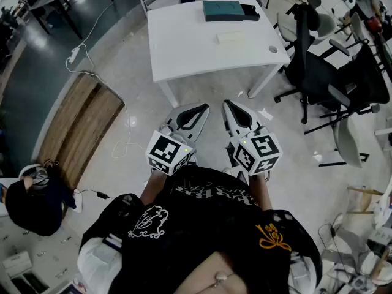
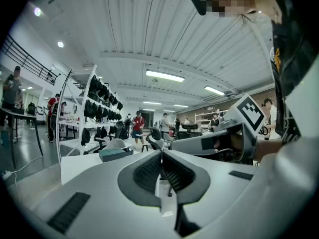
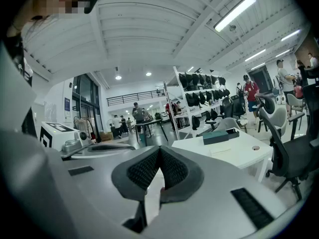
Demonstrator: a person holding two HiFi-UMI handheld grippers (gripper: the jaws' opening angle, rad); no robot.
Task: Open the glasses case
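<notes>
I hold both grippers close to my body over the floor, well short of the white worktop. The left gripper has its jaws pressed together with nothing between them, and the right gripper is likewise closed and empty. The pale, flat thing I take for the glasses case lies untouched near the middle of the worktop. A dark teal box sits beyond it at the far edge. A black office chair stands to the right.

l. tongs tips touching (teal box on tbl)
</notes>
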